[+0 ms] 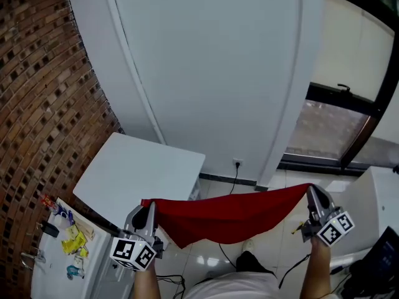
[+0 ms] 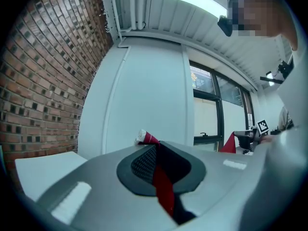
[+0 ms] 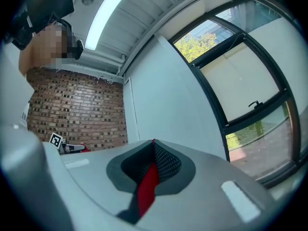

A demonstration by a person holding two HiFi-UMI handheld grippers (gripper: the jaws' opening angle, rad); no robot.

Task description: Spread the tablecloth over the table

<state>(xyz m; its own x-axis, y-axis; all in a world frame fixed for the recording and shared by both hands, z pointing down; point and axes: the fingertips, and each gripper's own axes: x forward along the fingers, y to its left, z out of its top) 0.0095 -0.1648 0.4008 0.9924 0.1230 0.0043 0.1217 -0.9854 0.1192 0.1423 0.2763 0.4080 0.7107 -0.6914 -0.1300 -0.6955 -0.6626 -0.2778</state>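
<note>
A red tablecloth (image 1: 227, 215) hangs stretched in the air between my two grippers, sagging in the middle. My left gripper (image 1: 149, 208) is shut on its left corner, beside the near right corner of the white table (image 1: 140, 170). My right gripper (image 1: 310, 193) is shut on the right corner, well right of the table. In the left gripper view a strip of red cloth (image 2: 162, 184) is pinched between the jaws, with a corner (image 2: 147, 137) poking past the tips. The right gripper view shows red cloth (image 3: 147, 189) clamped the same way.
A brick wall (image 1: 37, 98) runs along the left and a white wall (image 1: 212, 67) stands behind the table. A white surface with small items (image 1: 65, 242) lies at lower left. A window (image 1: 349, 117) and a cable on the tiled floor (image 1: 234, 173) are to the right.
</note>
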